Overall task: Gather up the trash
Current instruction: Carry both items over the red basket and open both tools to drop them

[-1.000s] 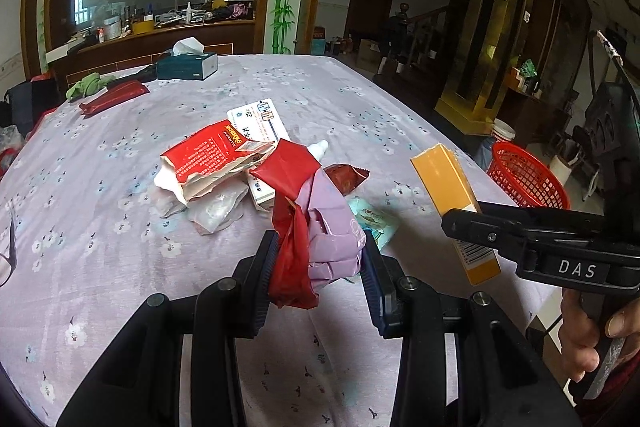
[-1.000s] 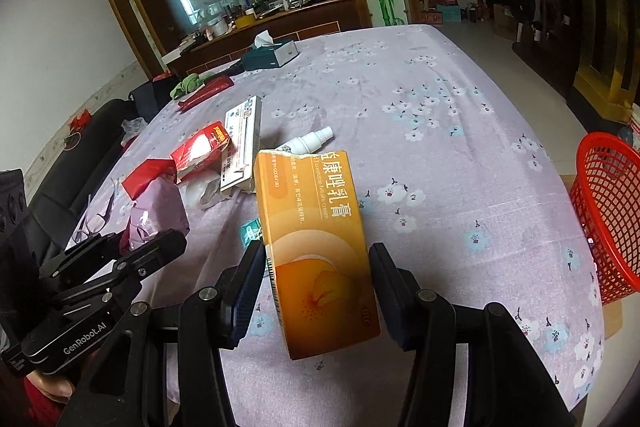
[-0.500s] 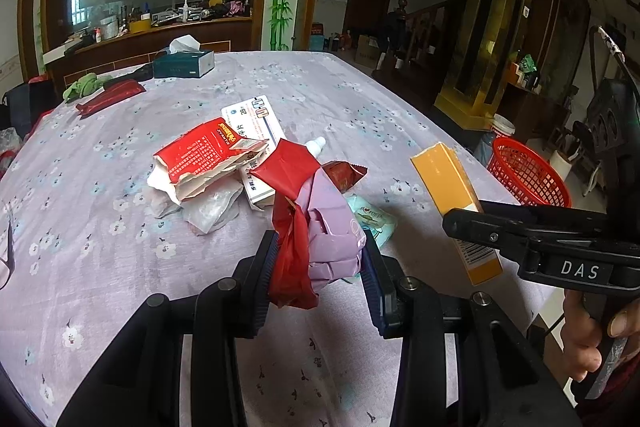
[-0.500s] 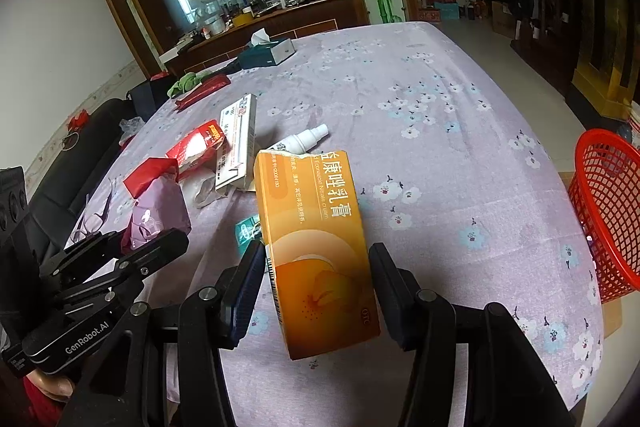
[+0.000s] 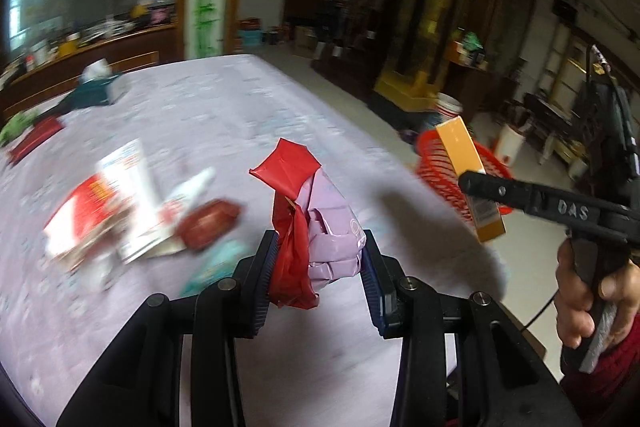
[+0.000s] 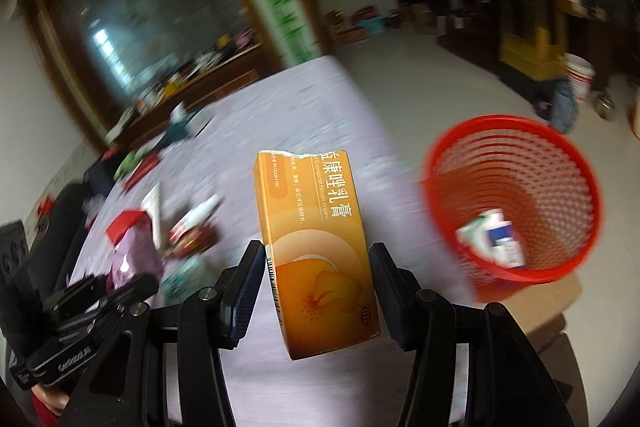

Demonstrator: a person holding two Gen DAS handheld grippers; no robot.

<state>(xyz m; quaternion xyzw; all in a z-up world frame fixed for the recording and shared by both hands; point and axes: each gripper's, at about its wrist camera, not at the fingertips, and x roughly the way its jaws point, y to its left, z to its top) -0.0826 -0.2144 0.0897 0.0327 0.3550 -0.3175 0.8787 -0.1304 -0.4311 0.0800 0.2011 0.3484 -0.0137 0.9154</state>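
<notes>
Two hand-held grippers: left [image 5: 316, 263], right [image 6: 318, 277]. One orange carton [image 6: 316, 247], one red-and-lilac wrapper bundle [image 5: 316, 227], one red mesh basket [image 6: 516, 195], one teal tissue box [image 5: 96, 93].

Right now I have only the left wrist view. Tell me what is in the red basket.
Observer: White and blue packets lie at the bottom of the basket.
Operator: Report what it stands on.
Observer: Brown cardboard.
Operator: Describe the box's far end.
Observer: The box, clamped in the right tongs, has a torn top edge.
</notes>
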